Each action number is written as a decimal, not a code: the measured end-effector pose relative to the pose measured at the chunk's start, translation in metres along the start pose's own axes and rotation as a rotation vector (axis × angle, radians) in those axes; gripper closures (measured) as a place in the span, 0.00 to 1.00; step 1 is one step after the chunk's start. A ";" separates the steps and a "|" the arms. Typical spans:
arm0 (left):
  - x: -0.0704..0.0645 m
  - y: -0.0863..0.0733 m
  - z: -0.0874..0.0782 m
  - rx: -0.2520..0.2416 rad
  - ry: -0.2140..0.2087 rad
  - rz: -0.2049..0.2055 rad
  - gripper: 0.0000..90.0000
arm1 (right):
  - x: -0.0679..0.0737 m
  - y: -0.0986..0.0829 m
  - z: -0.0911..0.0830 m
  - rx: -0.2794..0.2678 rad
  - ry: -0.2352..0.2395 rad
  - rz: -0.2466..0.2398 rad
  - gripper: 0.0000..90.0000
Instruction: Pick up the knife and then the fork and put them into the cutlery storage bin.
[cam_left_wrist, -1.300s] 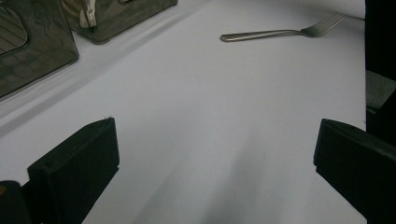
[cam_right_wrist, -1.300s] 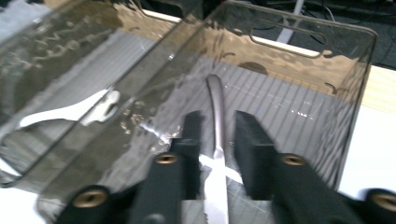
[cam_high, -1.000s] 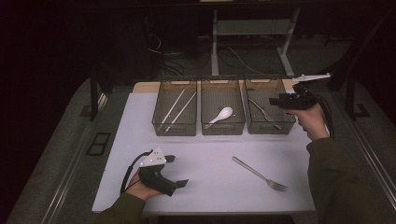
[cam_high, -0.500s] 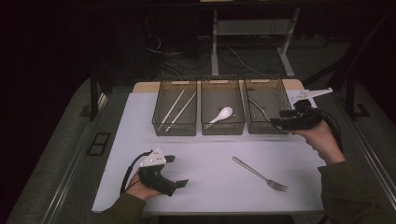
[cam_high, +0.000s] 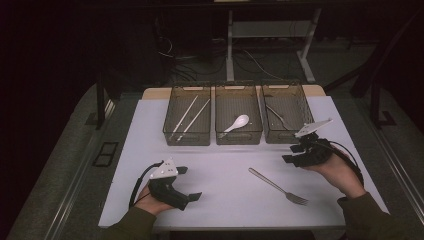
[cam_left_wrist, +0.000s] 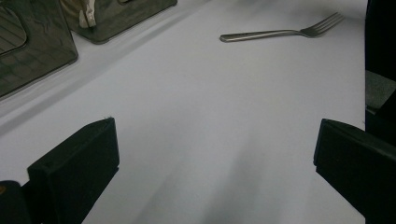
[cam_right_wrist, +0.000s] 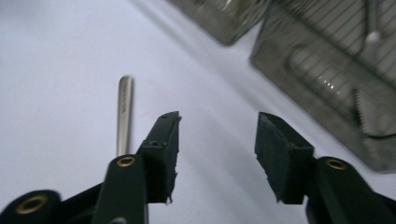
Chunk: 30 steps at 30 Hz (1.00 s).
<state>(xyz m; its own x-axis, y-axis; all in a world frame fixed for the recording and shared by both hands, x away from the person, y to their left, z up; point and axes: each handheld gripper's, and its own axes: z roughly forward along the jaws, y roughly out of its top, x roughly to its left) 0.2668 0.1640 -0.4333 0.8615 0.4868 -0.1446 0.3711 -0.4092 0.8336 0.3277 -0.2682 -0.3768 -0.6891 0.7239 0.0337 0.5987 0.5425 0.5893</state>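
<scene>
The left gripper (cam_high: 187, 183) rests low on the white table (cam_high: 220, 165), jaws spread wide, empty. Right of it the fork (cam_high: 278, 186) lies flat, tines toward the person. The right gripper (cam_high: 290, 153) hovers beside its handle, jaws moderately open, empty. No writing is legible.

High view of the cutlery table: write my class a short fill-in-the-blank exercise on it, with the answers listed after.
1. The fork lies on the white table, outside the ____ mesh bins.
2. The white spoon lies in the ____ bin.
3. The right gripper has its jaws ____.
4. The chopsticks lie in the ____ bin.

Answers: three; middle; open; left
</scene>
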 end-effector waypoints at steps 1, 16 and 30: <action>0.000 0.000 0.000 -0.001 0.000 0.000 0.00 | 0.003 -0.001 0.002 0.015 0.009 -0.005 0.58; 0.000 0.000 0.000 0.001 0.000 0.002 0.00 | 0.050 -0.005 0.034 0.285 0.116 -0.185 0.80; 0.000 0.000 0.001 0.007 -0.001 0.007 0.00 | 0.059 -0.010 0.048 0.409 0.108 -0.225 0.87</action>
<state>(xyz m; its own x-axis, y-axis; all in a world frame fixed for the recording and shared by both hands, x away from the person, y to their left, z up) 0.2667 0.1632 -0.4339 0.8645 0.4829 -0.1396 0.3677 -0.4181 0.8307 0.3009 -0.2106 -0.4196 -0.8455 0.5326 0.0378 0.5264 0.8196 0.2261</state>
